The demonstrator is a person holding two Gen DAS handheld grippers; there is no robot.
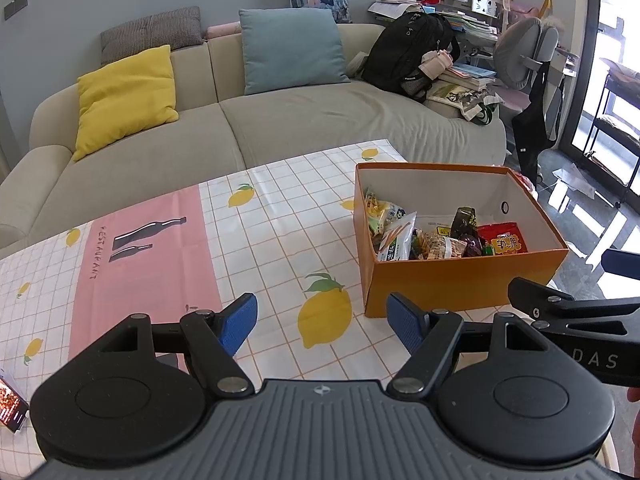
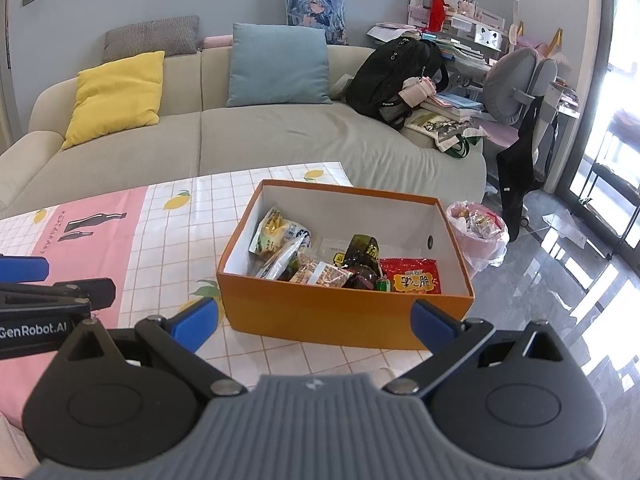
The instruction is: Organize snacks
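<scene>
An orange cardboard box (image 2: 320, 312) with a white inside stands near the table's right edge; it also shows in the left wrist view (image 1: 460, 284). Several snack packets lie inside, among them a red packet (image 2: 412, 278), a yellow-green bag (image 2: 276, 234) and a dark wrapper (image 2: 362, 250). My right gripper (image 2: 316, 326) is open and empty, just in front of the box's near wall. My left gripper (image 1: 322, 326) is open and empty, over the tablecloth to the left of the box. The right gripper's finger shows at the right edge of the left view (image 1: 560, 308).
The table carries a checked lemon-print cloth with a pink panel (image 1: 144, 264). A beige sofa (image 1: 280, 120) with cushions and a black backpack (image 2: 392, 76) stands behind. A pink-lined bin (image 2: 476, 236) sits on the floor right of the box. A phone (image 1: 10, 400) lies at far left.
</scene>
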